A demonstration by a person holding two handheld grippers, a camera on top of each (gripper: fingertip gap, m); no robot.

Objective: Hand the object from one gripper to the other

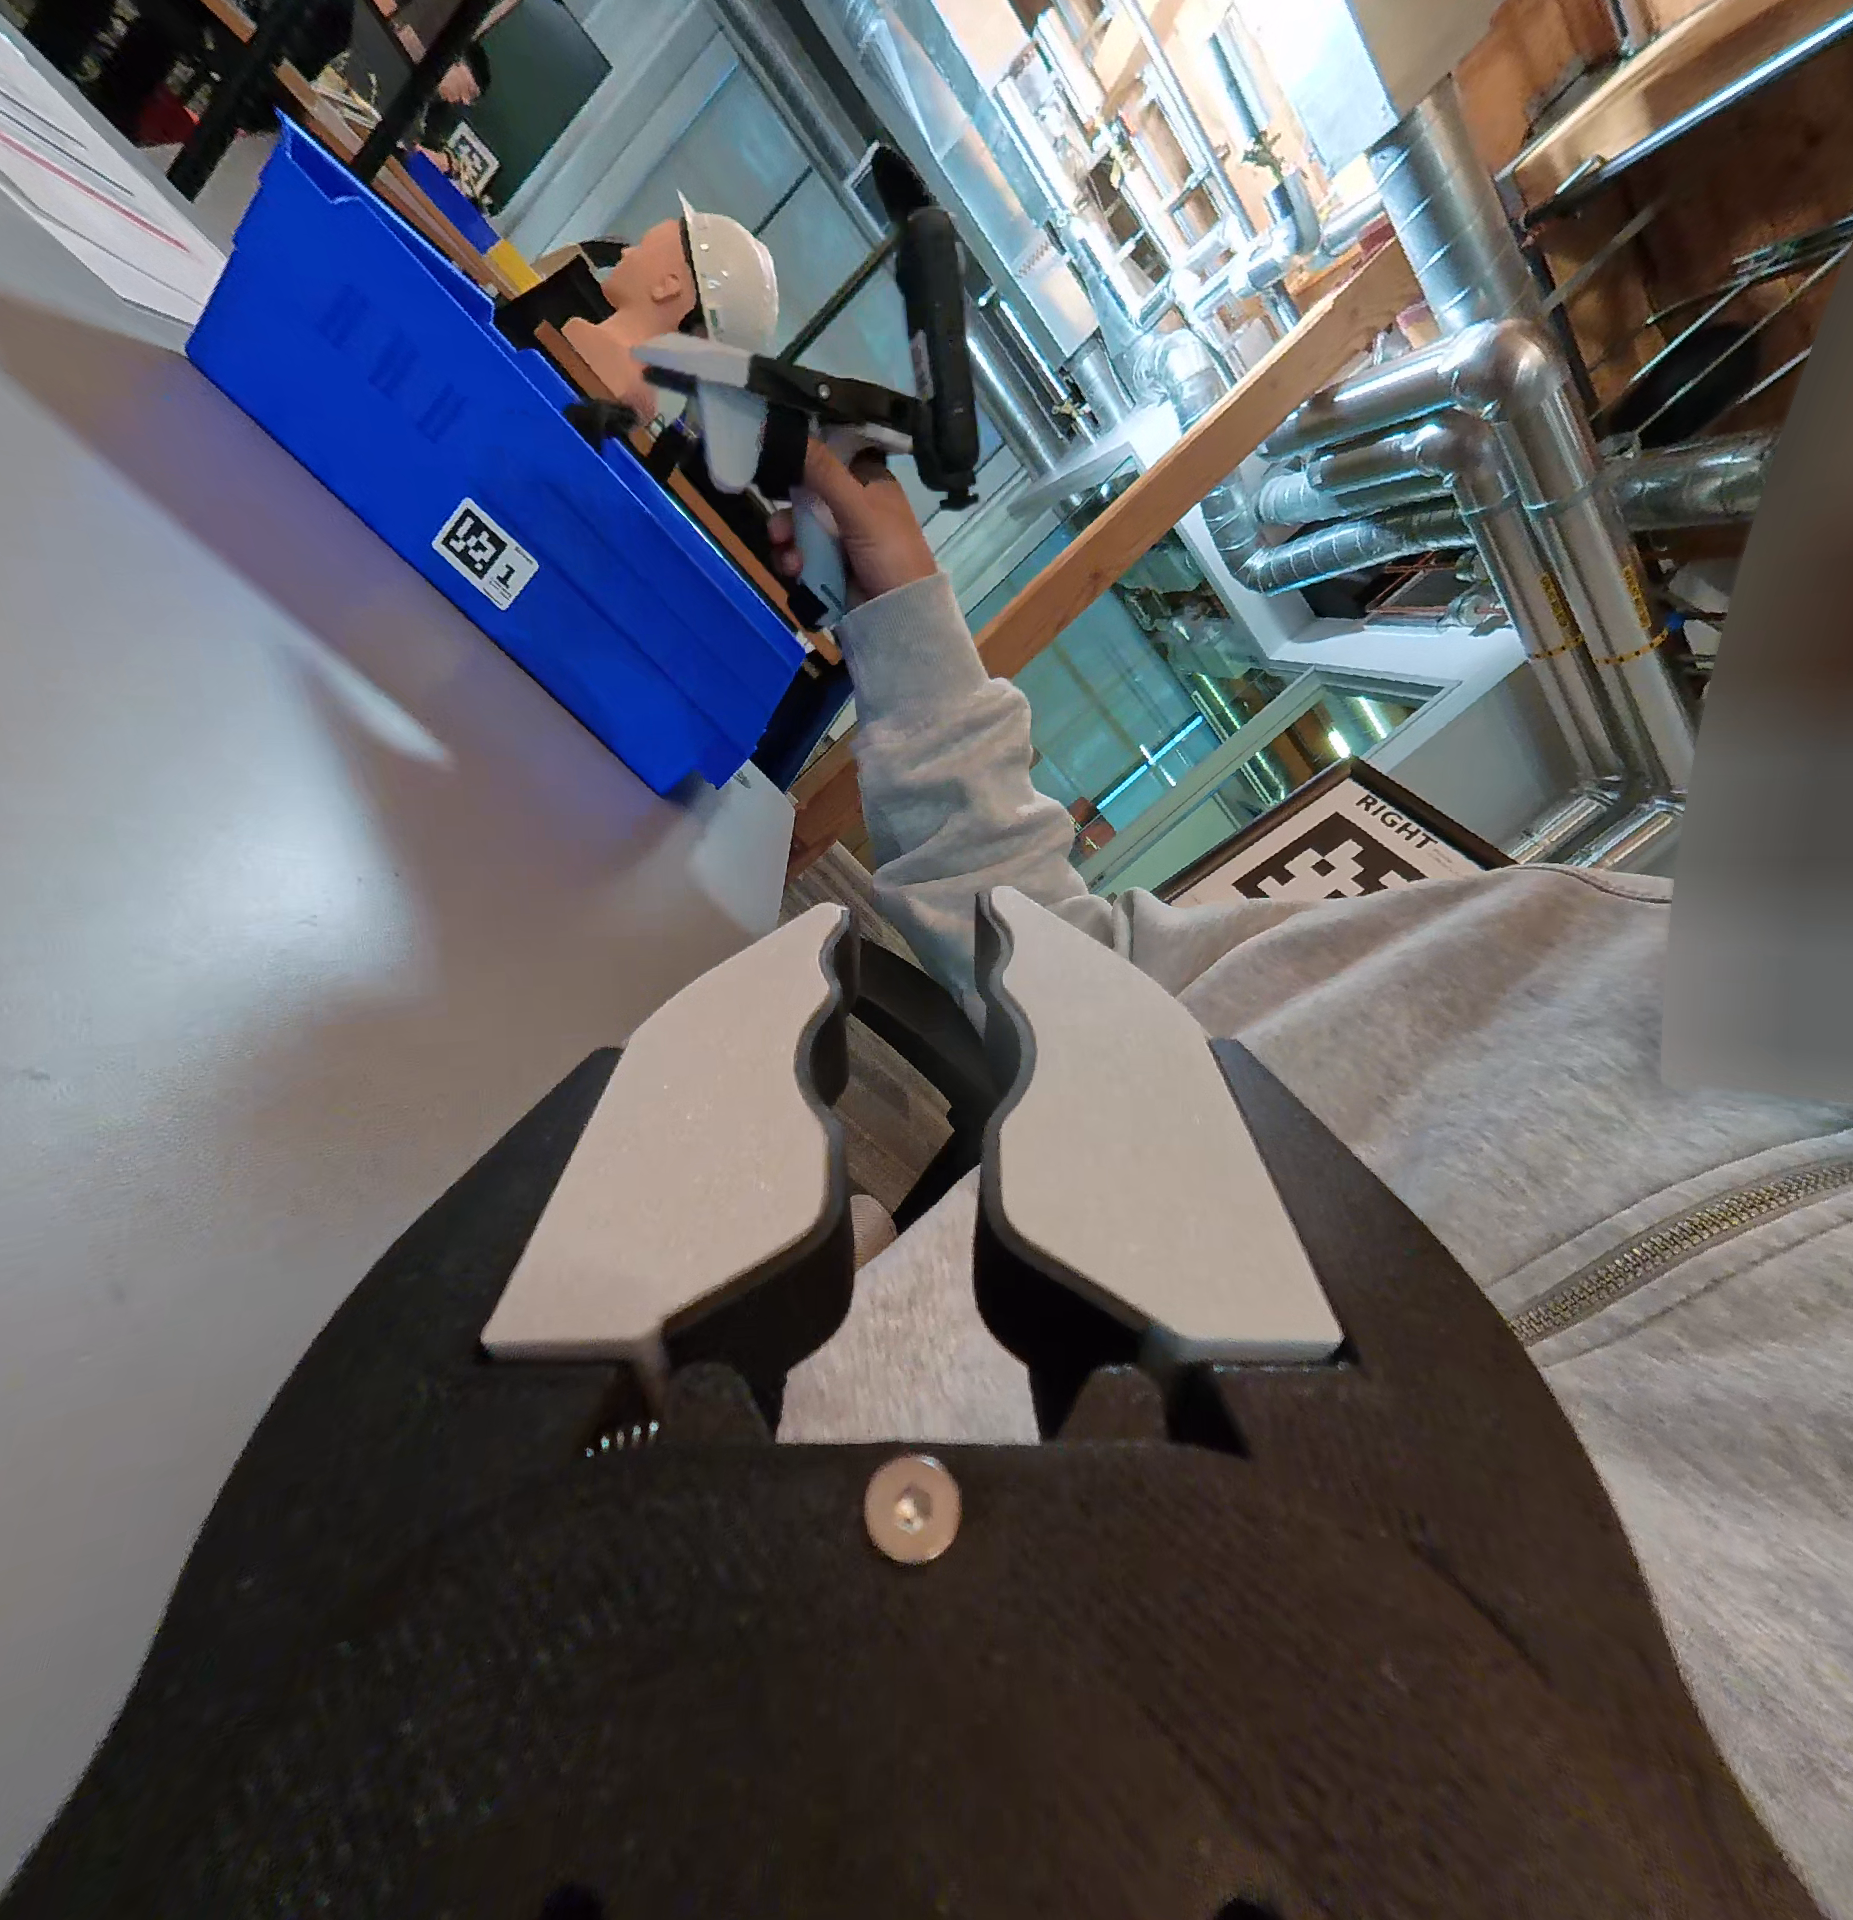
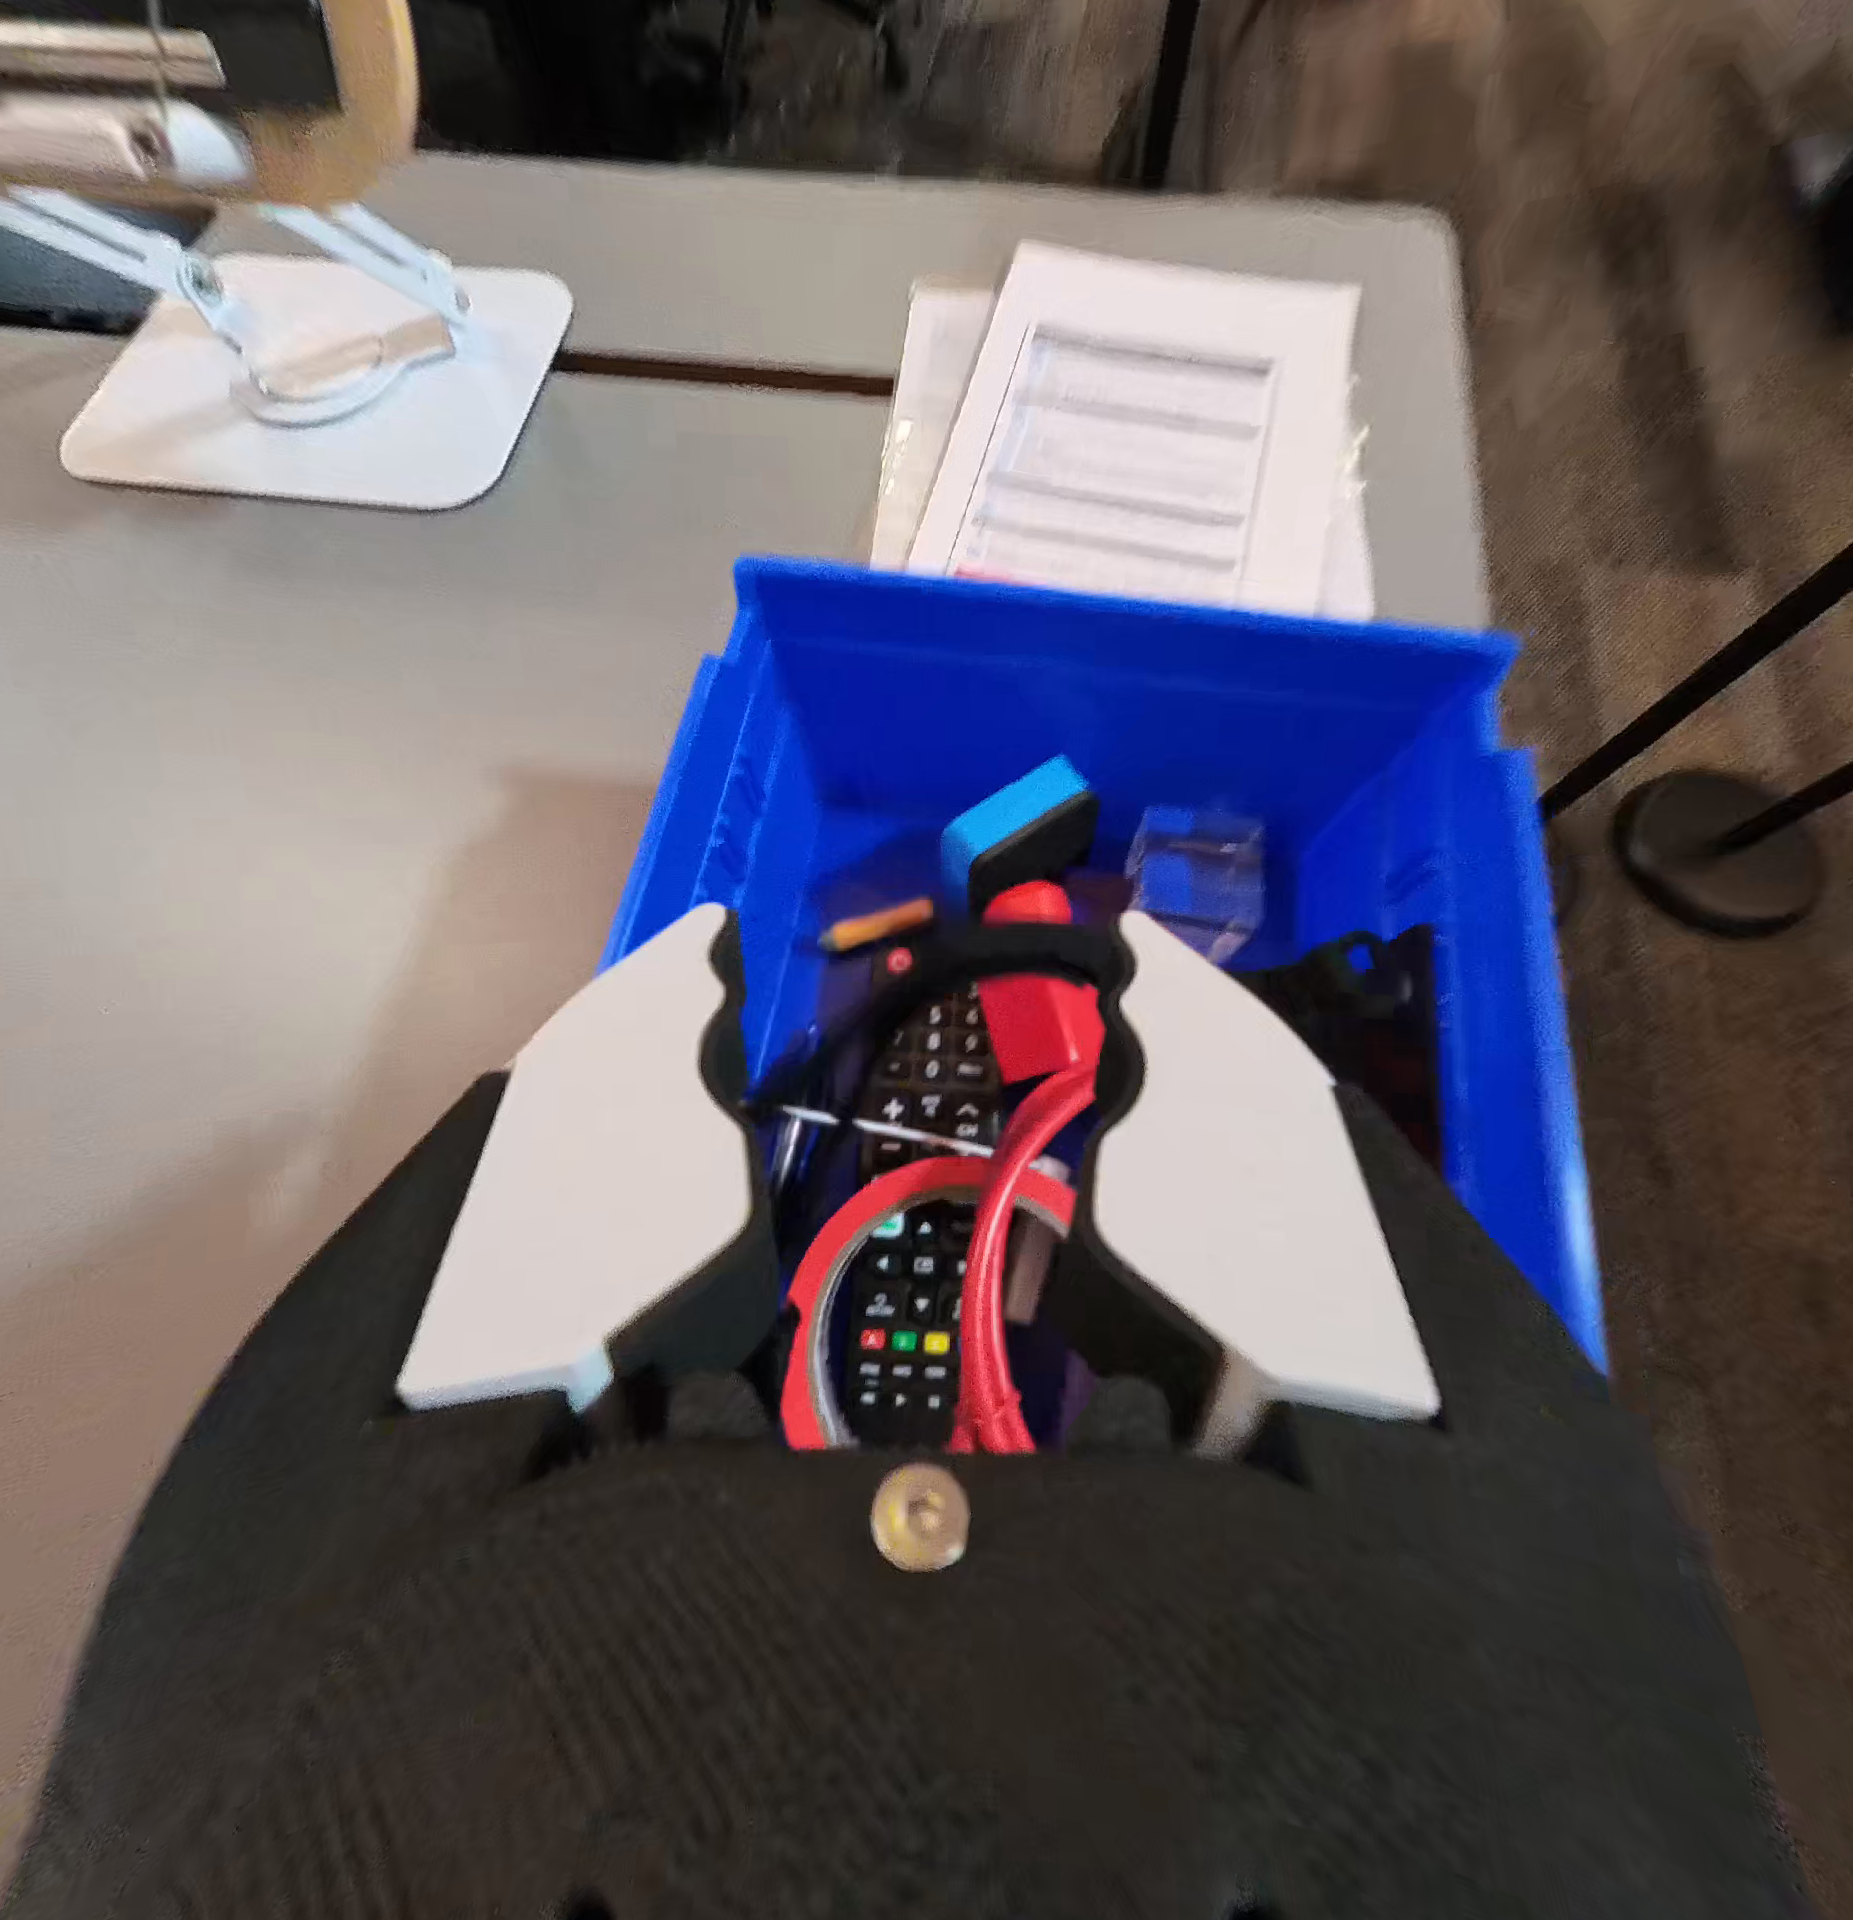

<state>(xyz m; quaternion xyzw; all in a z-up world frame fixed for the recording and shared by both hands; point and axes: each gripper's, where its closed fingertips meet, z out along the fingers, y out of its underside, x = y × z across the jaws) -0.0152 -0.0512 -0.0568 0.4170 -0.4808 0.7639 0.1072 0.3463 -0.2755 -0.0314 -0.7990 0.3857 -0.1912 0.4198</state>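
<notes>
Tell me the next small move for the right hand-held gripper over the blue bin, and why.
Probably lower the right hand-held gripper straight down onto the black remote. It hangs open over the blue bin, holding nothing, with the remote lying lengthwise between its fingers under red tape and a red cable. The left hand-held gripper waits empty, turned away from the bin.

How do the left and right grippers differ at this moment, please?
The left gripper has its fingers nearly together, pointing at the person's grey sweater; the right gripper is wide open, over the blue bin holding a remote. Neither grips anything. Both have grey fingers on black bodies.
</notes>
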